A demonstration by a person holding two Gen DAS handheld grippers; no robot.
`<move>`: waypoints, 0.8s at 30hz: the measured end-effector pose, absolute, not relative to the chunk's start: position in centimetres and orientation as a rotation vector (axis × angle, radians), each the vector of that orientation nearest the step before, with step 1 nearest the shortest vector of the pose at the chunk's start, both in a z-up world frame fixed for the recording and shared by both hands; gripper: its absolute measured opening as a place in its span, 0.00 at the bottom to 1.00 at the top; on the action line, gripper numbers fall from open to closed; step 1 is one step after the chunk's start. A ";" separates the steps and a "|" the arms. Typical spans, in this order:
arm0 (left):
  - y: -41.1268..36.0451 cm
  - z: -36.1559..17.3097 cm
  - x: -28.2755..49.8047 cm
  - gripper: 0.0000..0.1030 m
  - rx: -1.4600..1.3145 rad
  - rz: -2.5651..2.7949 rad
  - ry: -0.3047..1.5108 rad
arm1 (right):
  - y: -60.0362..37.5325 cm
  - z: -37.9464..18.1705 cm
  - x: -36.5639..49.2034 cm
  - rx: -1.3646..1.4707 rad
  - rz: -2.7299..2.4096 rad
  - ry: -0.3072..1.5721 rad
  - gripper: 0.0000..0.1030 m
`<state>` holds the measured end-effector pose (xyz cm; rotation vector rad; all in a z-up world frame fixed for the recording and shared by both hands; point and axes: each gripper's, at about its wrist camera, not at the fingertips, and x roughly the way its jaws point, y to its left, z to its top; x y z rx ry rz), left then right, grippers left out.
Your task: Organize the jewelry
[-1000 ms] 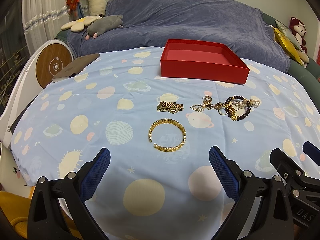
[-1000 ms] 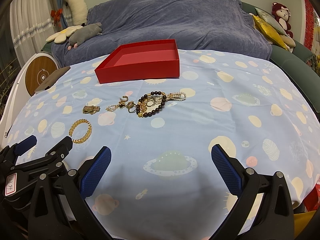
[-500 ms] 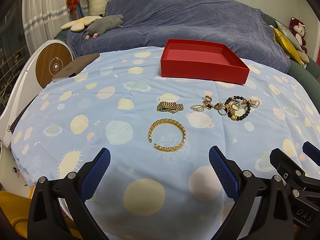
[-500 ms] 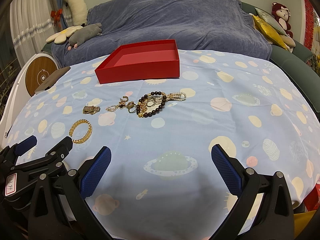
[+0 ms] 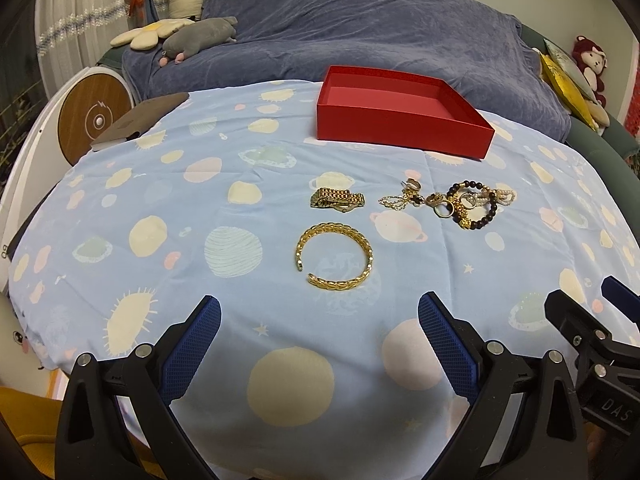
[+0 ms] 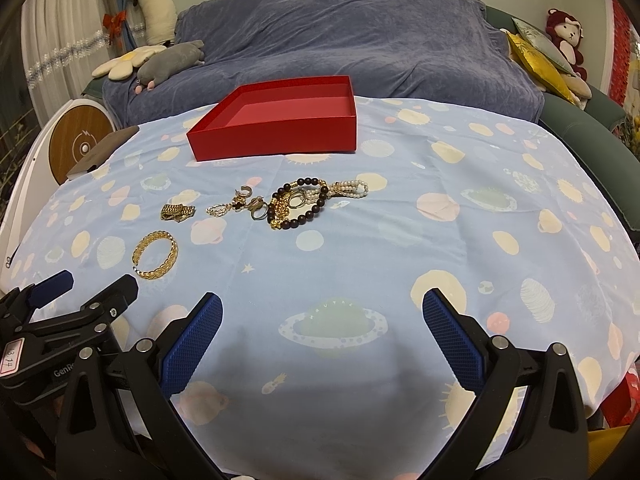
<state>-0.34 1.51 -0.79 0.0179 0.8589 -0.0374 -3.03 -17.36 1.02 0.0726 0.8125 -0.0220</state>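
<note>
An open gold cuff bracelet (image 5: 335, 255) lies on the planet-print cloth just ahead of my open, empty left gripper (image 5: 319, 316); it also shows in the right wrist view (image 6: 155, 254). Behind it lie a gold watch band (image 5: 337, 201), a small chain with rings (image 5: 404, 199), and a dark bead bracelet tangled with pearls (image 5: 472, 204). The empty red box (image 5: 400, 110) stands at the back. My right gripper (image 6: 322, 314) is open and empty, nearer the table's front, with the bead bracelet pile (image 6: 298, 204) and red box (image 6: 276, 124) ahead.
A dark flat slab (image 5: 138, 120) lies at the table's back left edge. A round white-and-wood device (image 5: 94, 120) stands off the left side. A blue-covered sofa (image 5: 380, 36) with plush toys sits behind the table. The left gripper's body (image 6: 60, 320) is beside my right one.
</note>
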 end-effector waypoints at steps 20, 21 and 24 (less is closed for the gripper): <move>0.3 -4.8 5.0 0.81 -0.010 -0.070 0.909 | -18.6 -0.3 -2.0 0.096 -0.019 0.858 0.95; 0.1 -4.8 4.9 0.76 0.001 -0.077 0.905 | -18.7 -0.4 -1.9 0.098 -0.022 0.860 0.95; -0.5 -4.6 4.9 0.60 0.011 -0.111 0.896 | -19.0 -0.7 -1.5 0.109 -0.029 0.869 0.95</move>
